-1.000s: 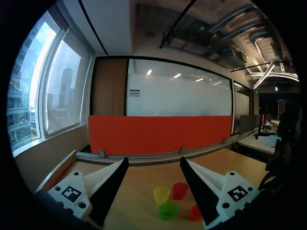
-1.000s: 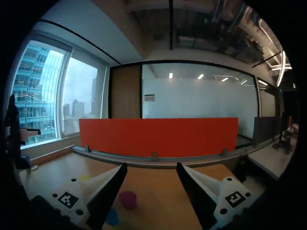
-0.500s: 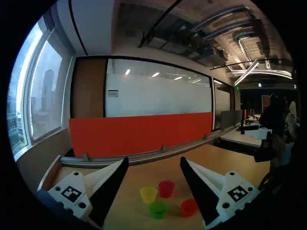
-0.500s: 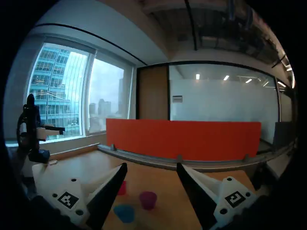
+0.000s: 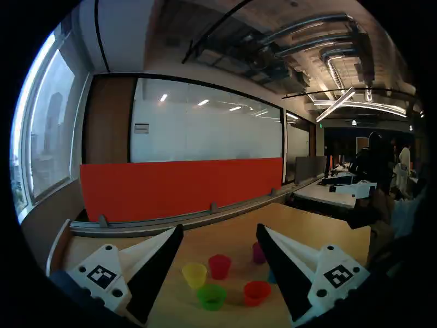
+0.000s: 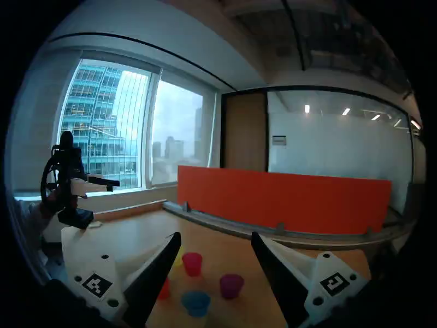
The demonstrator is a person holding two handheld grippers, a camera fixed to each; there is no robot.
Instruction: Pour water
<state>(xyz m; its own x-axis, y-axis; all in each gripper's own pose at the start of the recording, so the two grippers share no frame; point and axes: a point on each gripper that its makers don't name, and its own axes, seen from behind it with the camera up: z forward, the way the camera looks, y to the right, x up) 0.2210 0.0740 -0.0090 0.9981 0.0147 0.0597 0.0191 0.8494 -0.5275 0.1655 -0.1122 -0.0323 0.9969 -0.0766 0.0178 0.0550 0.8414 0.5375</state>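
Several small plastic cups stand in a cluster on the wooden table (image 5: 311, 221). In the left gripper view they are a yellow cup (image 5: 194, 274), a red cup (image 5: 219, 266), a green cup (image 5: 211, 297), an orange cup (image 5: 256, 292) and a purple cup (image 5: 258, 252). My left gripper (image 5: 218, 226) hovers open above and short of them, holding nothing. In the right gripper view, the red cup (image 6: 192, 263), purple cup (image 6: 231, 286) and blue cup (image 6: 196, 303) lie between the fingers of my open, empty right gripper (image 6: 214, 234). The left gripper (image 6: 68, 186) appears far left, held by a hand (image 6: 35, 213).
An orange partition (image 5: 180, 186) on a metal rail closes the table's far edge. Tall windows (image 6: 109, 131) run along one side. More desks (image 5: 328, 191) and standing people (image 5: 377, 161) are off to the right.
The left gripper view has swung right, so the cups slid left and the purple cup came into sight. The right gripper view has swung left, bringing in more cups and the other gripper.
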